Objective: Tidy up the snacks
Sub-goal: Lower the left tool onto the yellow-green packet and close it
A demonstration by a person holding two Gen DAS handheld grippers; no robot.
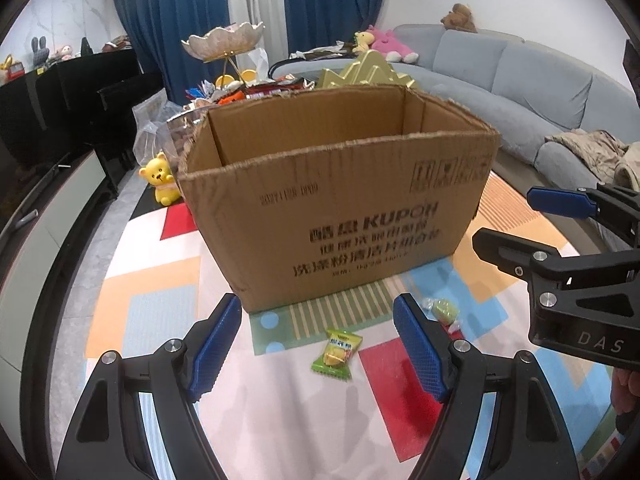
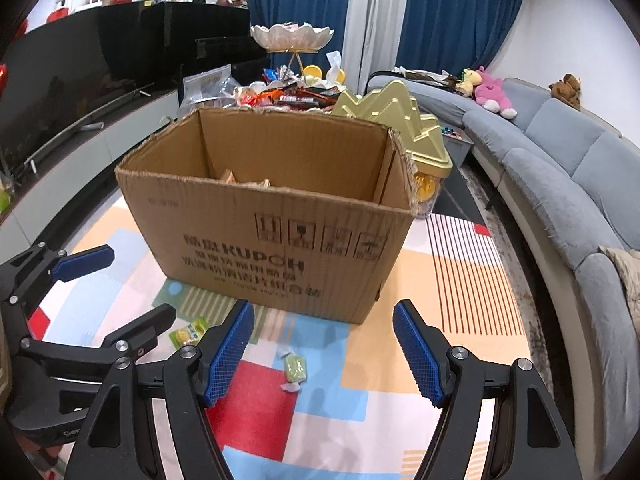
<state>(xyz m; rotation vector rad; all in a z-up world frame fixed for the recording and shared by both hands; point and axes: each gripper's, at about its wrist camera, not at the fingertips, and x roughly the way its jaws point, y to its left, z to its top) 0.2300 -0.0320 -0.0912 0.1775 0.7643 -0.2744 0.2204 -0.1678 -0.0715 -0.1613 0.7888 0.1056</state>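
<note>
Both empty, jaws apart, the left hand-held gripper and right hand-held gripper hang over two wrapped sweets, green candy and pale candy, lying on the mat just before the cardboard box, seemingly their destination.

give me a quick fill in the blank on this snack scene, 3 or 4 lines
1. The cardboard box stands on the patterned mat with its top ____.
2. The wrapped candy between the left gripper fingers has a ____ wrapper.
3. The figurine left of the box is a yellow ____.
4. Neither the left gripper nor the right gripper holds anything; both are ____.

Missing words: open; green; bear; open
</note>
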